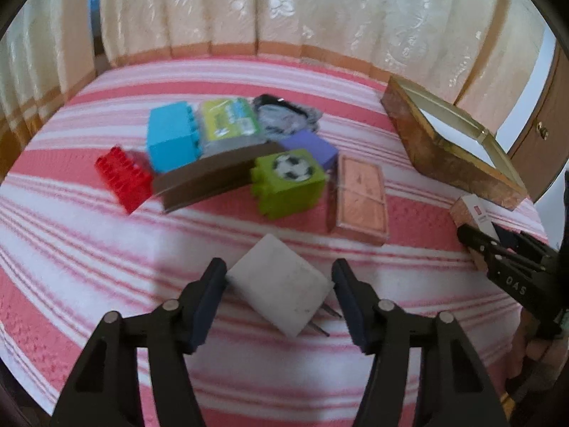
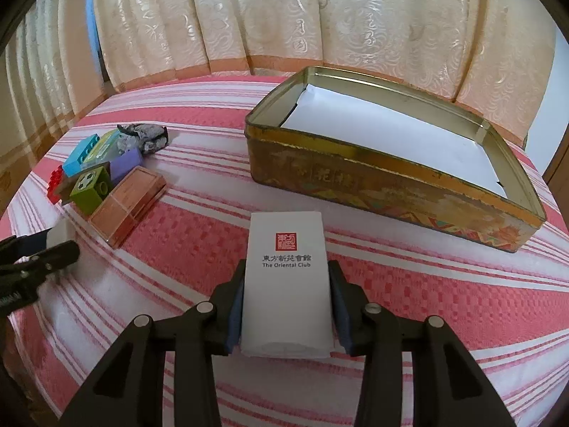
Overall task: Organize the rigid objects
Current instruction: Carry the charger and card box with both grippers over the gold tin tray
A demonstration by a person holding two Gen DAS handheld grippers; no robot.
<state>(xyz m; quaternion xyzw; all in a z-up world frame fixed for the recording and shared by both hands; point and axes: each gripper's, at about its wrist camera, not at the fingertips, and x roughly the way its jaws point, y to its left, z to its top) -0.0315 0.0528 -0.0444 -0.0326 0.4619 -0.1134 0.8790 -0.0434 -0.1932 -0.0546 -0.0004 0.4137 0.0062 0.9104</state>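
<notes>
We read "The Oriental Club" on the white packet (image 2: pixel 287 277), pinched in our right gripper (image 2: pixel 287 306) over the striped bed (image 2: pixel 409 284) | left gripper (image 1: pixel 281 297) spread around white plug adapter (image 1: pixel 281 293), near tin box (image 2: pixel 391 178)

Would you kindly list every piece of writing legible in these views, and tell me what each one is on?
"The Oriental Club", below "東方新苑會館" and a red seal too small to read: white box in the right gripper.
"OAS": the right gripper's arm, left wrist view.
Tin side lettering: worn, unreadable.
Green packet print: blurred.

Striped bedspread (image 2: pixel 199 249), cream curtains (image 2: pixel 284 14)
</notes>
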